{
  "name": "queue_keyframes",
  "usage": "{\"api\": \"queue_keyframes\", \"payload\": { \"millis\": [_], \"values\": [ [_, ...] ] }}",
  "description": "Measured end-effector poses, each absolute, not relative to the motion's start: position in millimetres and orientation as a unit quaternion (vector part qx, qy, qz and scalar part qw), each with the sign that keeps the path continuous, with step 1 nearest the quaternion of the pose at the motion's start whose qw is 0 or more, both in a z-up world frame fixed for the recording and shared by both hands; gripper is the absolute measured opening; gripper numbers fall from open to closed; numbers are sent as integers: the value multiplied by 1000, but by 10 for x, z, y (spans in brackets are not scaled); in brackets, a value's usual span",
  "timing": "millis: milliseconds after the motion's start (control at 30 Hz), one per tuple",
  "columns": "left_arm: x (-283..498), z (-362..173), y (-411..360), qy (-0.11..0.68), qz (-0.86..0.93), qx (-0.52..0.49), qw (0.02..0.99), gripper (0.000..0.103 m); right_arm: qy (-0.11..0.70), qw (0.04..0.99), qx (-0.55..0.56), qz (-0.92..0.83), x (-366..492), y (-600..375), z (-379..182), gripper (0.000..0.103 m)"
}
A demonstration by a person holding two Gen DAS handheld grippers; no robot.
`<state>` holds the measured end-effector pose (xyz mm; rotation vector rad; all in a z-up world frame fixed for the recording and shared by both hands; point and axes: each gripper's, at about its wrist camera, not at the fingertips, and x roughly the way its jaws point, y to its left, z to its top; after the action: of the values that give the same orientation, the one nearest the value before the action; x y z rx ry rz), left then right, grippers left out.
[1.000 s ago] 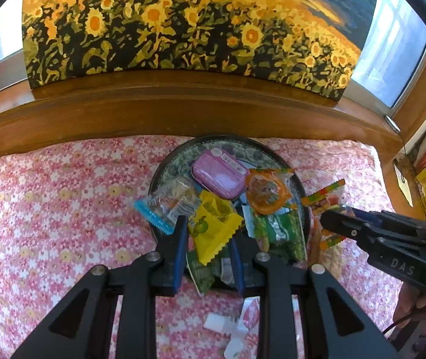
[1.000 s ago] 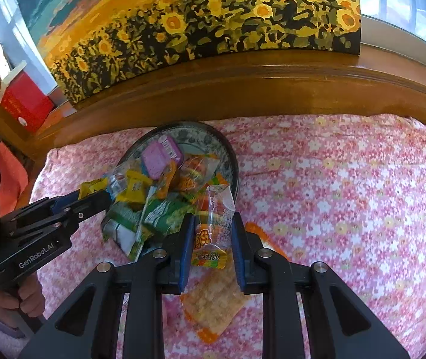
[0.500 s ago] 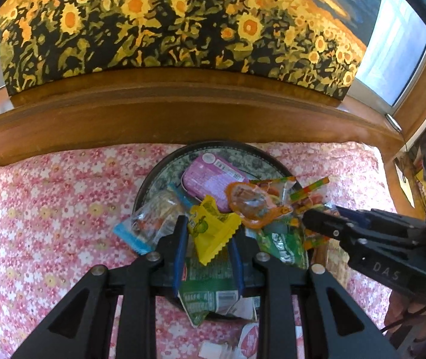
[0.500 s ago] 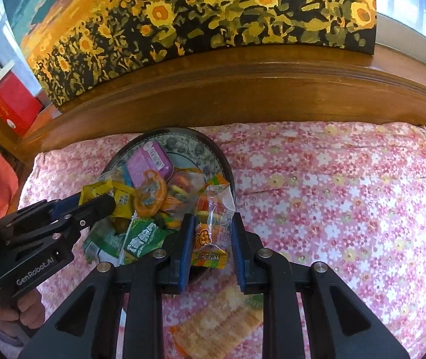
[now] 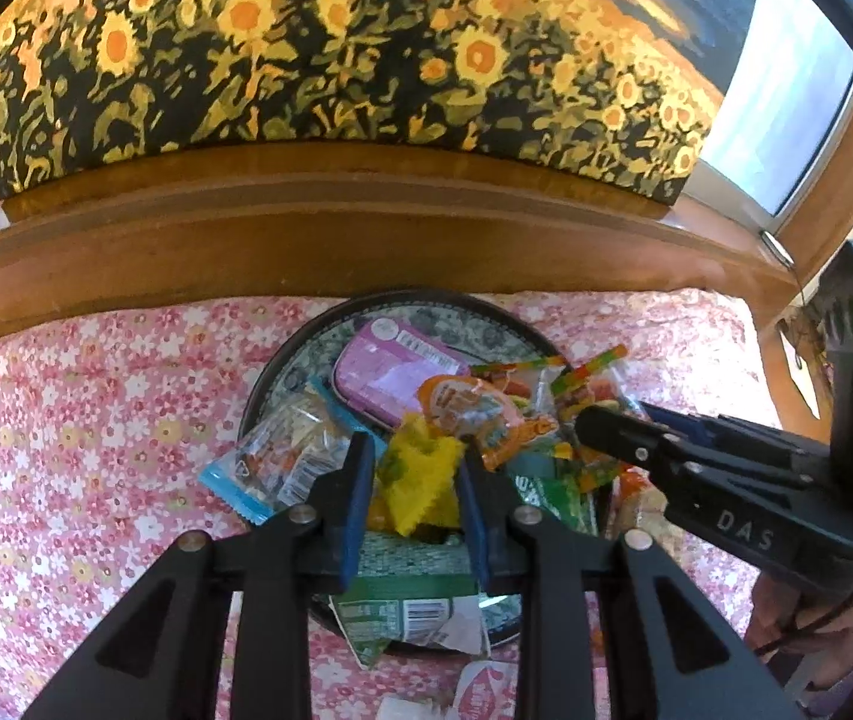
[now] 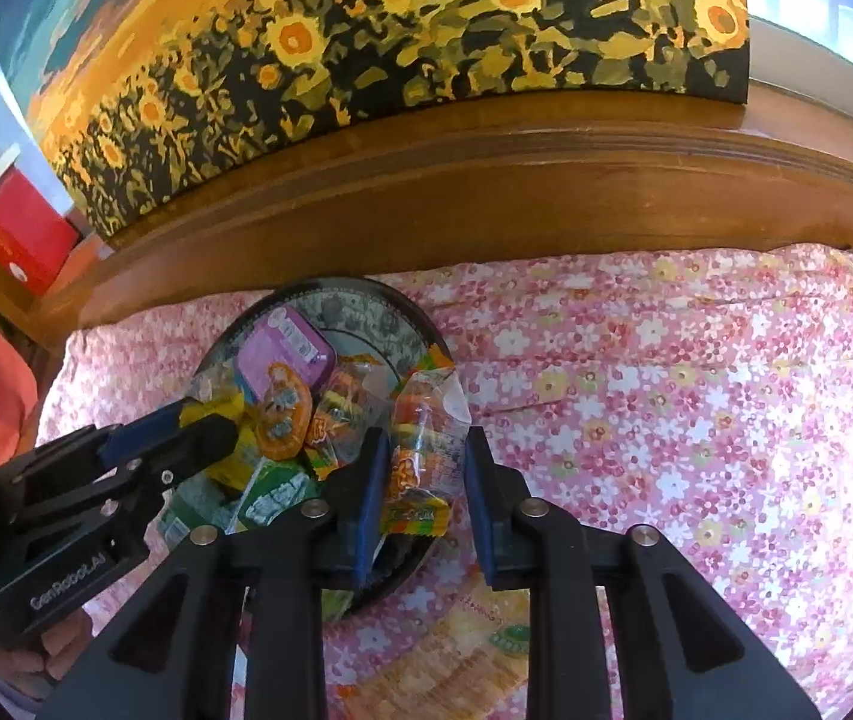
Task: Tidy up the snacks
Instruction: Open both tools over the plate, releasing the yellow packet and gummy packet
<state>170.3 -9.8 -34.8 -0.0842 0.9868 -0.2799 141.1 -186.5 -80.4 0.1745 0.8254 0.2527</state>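
Observation:
A round dark plate [image 5: 282,372] on the pink flowered cloth is heaped with snacks: a purple box [image 5: 390,375], an orange round packet [image 5: 462,405] and a clear blue-edged packet [image 5: 270,468]. My left gripper [image 5: 414,450] hangs over the plate's near side. A crumpled yellow packet [image 5: 420,480] sits between its pads, which still touch it as the jaws are opening. My right gripper [image 6: 423,438] is over the plate's right rim [image 6: 420,324]. An orange gummy packet [image 6: 420,456] stands upright between its pads, and these jaws are opening too.
A green packet [image 5: 408,606] hangs over the plate's near rim. A cracker packet [image 6: 468,648] and small white packets [image 5: 480,696] lie on the cloth in front. A wooden ledge [image 5: 366,222] with a sunflower painting [image 5: 336,60] and a red box [image 6: 18,234] closes the far side.
Both grippers have moved forward over the plate, which now sits nearer and lower in both views. Each still has its packet between the pads, and the jaws stand slightly wider.

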Motion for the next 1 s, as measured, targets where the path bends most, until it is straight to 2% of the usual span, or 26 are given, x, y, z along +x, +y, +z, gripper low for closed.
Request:
{"api": "queue_keyframes", "payload": {
  "millis": [100, 1000],
  "values": [
    [1685, -283, -127, 465, -134, -36, 874, 35, 390, 908, 90, 126, 1376, -1891, -774, 31],
    [1306, -121, -38, 470, -117, -41, 874, 35, 378, 911, 104, 131, 939, -2076, -588, 33]
  ]
}}
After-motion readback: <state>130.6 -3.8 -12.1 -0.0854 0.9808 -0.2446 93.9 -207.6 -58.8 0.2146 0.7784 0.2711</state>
